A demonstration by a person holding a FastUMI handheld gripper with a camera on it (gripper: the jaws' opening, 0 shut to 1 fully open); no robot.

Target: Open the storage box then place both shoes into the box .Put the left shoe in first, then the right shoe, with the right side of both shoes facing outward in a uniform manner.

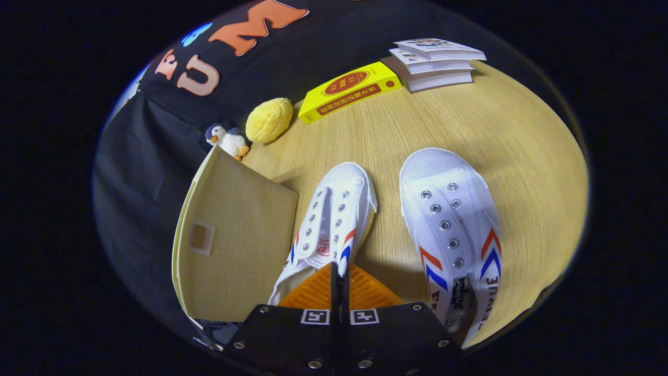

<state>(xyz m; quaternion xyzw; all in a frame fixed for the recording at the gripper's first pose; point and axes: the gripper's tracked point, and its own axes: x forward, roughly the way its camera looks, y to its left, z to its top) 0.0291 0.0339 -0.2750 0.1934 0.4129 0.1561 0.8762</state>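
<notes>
The gripper [340,271] has its fingers [313,290] pressed together, clamping the side wall of the left shoe [334,219] near its opening. That shoe sits just ahead of the fingers, tilted, toe pointing away. The right shoe [451,230] lies flat on the wooden surface [522,156], off to the right of the fingers and apart from the first shoe. The storage box [235,240] stands to the left of the fingers, beside the held shoe. Beyond it are a toy penguin [228,139] and a yellow plush [269,120]. Farther ahead lie a yellow book [349,91] and a stack of books [433,62].
</notes>
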